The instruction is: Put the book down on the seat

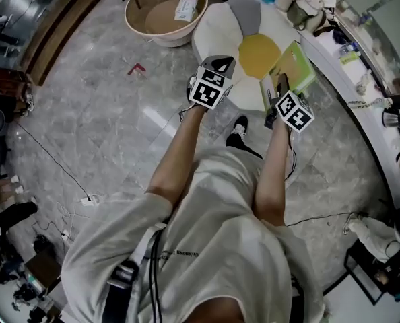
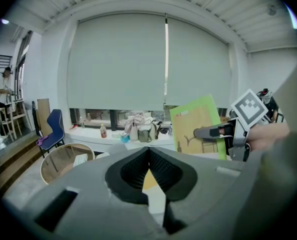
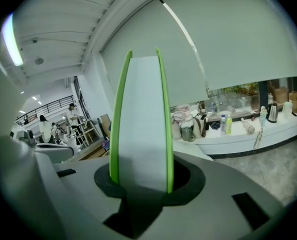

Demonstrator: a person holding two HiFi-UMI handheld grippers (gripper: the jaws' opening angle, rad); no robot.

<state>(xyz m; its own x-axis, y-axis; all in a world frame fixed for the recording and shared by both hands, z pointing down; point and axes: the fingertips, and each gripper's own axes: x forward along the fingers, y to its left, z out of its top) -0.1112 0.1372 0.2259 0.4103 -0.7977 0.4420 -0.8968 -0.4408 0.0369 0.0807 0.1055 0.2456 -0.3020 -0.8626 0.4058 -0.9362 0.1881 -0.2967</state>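
The right gripper [image 1: 281,89] is closed on the green book [image 1: 297,66]. In its own view the book stands edge-on between the two jaws, with white pages between green covers. The left gripper [image 1: 217,64] has its jaws together and holds nothing.

The book is in the air, over the right edge of the seat [image 1: 217,32], a white flower-shaped cushion with a yellow centre [image 1: 257,54] in the upper middle of the head view. So the book is picked up and brought to the seat, I think, but it is not yet laid down. Lowering it and opening the jaws remain.

The floor [image 1: 106,113] is grey polished stone. A white curved counter [image 1: 378,147] with bottles and bags runs along the right edge. A round tub [image 1: 136,19] stands at the upper left, and a small red piece [image 1: 136,68] lies below it.
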